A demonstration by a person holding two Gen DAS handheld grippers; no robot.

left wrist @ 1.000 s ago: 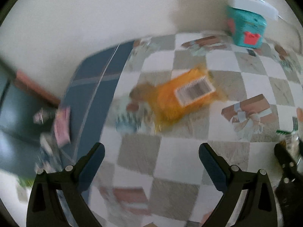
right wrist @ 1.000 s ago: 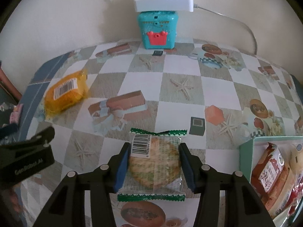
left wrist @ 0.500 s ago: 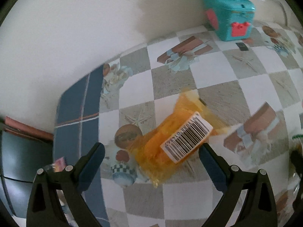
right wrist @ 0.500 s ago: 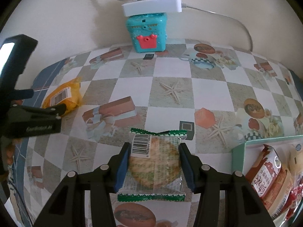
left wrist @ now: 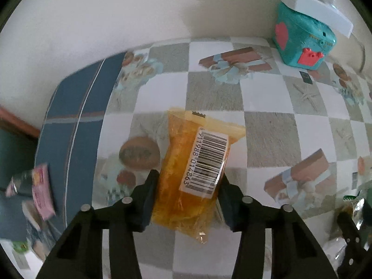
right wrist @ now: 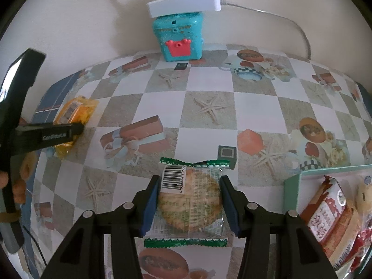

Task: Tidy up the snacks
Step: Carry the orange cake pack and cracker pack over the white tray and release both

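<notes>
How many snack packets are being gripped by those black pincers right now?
2. The left gripper is closing on the orange packet near the table's blue edge; the right gripper holds the green-edged cracker packet beside the teal box.

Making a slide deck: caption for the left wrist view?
Left gripper closing around an orange snack packet on the checkered tablecloth.

Left gripper point(left wrist: 187, 200) closing, jaws pressing both sides of the orange snack packet point(left wrist: 195, 174), barcode label up, lying on the checkered table point(left wrist: 267, 134) near its left edge; teal box point(left wrist: 302, 39) under a white power strip point(left wrist: 316, 4) at the far edge.
</notes>
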